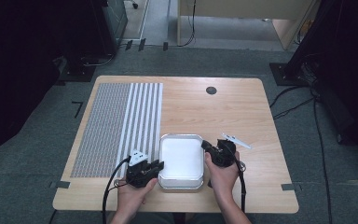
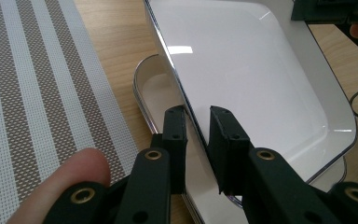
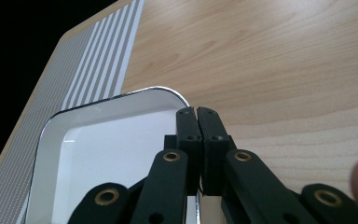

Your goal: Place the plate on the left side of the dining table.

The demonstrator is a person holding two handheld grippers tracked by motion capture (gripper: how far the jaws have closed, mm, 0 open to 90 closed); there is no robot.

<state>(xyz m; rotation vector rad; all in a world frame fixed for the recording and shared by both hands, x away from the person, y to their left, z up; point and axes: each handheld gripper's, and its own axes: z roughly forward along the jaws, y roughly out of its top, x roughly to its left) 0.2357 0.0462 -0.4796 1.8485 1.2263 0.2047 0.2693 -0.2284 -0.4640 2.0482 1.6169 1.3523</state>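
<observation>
Clearly two trays (image 2: pixel 261 79) sit stacked between two hand-held grippers (image 1: pixel 154 168).

The high view looks from above the person's side of the table (image 1: pixel 242 112), forward and down, far enough back to take in the whole tabletop, the floor around it and both forearms at the bottom edge. The left gripper view sits close behind the left gripper (image 2: pixel 196 122), looking along its jaws across the tray (image 2: pixel 270 70) from very near, with the mat (image 2: pixel 32 93) at its left. The right gripper view rides low behind the right gripper (image 3: pixel 197 116), facing over the tray's rim (image 3: pixel 121 95) toward the mat and bare wood. All three views share the tray and mat.
</observation>
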